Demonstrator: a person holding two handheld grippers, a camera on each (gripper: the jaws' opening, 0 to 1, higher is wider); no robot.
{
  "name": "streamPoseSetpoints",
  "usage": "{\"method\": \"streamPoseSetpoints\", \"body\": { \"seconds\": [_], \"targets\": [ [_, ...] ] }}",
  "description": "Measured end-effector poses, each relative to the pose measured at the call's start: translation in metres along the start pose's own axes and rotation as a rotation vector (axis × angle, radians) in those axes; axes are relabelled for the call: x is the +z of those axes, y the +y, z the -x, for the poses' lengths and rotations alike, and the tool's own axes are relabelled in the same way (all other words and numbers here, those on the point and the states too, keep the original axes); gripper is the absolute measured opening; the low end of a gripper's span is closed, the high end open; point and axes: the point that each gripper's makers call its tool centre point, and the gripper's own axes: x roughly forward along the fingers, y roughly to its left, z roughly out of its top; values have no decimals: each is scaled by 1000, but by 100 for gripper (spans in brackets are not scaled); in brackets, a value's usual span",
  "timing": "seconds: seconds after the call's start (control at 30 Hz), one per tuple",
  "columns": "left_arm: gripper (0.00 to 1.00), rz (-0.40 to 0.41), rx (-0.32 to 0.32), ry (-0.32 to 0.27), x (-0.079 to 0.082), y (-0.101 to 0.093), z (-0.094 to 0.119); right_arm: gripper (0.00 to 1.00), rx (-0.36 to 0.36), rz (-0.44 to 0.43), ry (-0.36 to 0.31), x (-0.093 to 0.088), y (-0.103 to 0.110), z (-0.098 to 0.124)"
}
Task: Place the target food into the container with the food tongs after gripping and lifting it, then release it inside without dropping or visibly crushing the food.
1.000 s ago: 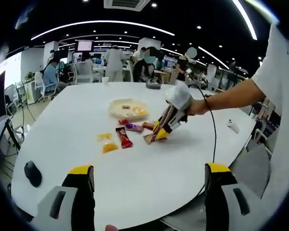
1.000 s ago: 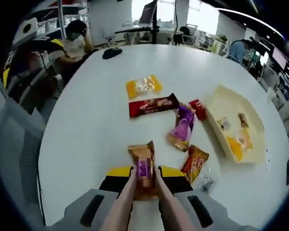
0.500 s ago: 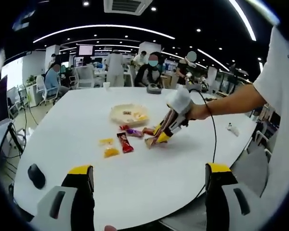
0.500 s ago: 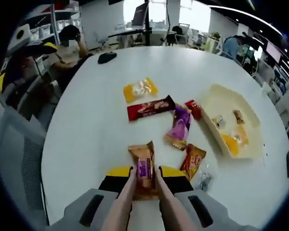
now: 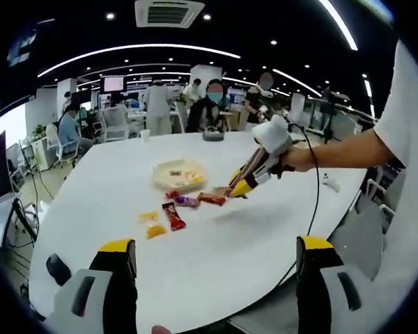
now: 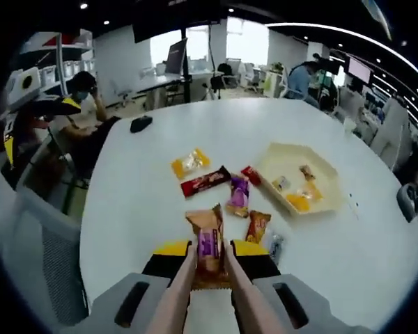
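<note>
Right hand-held gripper point(image 6: 209, 259) drives a pair of food tongs point(image 6: 207, 292) clamped on an orange-brown snack packet point(image 6: 207, 240), held up off the white bench point(image 6: 125, 202). In the left gripper view the same right hand-held gripper point(image 5: 238, 188) sits above the snack spread with the packet at the tong tips. Cream tray point(image 6: 297, 182) sits ahead and to the right, a few snacks already in it. Loose on the bench beside the tray: yellow packet point(image 6: 189, 163), dark red bar point(image 6: 205, 181), purple packet point(image 6: 237, 195), orange packet point(image 6: 258, 224). Left hand-held gripper point(image 5: 216, 268) is low over the near bench edge, jaws spread wide, holding nothing.
</note>
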Motion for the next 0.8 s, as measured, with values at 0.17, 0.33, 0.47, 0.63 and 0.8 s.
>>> {"method": "streamPoseSetpoints", "body": {
  "seconds": [0.17, 0.33, 0.47, 0.63, 0.8],
  "targets": [
    [96, -23, -23, -14, 10, -4, -5, 20, -60, -65, -83, 3, 2, 35],
    [96, -60, -7, -16, 17, -1, -4, 20, -91, -97, -128, 0, 6, 61],
    [96, -55, 0, -25, 19, 0, -6, 20, -116, -154, -177, 0, 6, 75],
    [96, -54, -19, -25, 24, -8, -22, 20, -186, -220, -264, 1, 5, 99],
    [96, -86, -57, -16, 32, -24, -35, 20, -227, -300, -320, -12, 0, 121]
  ]
}}
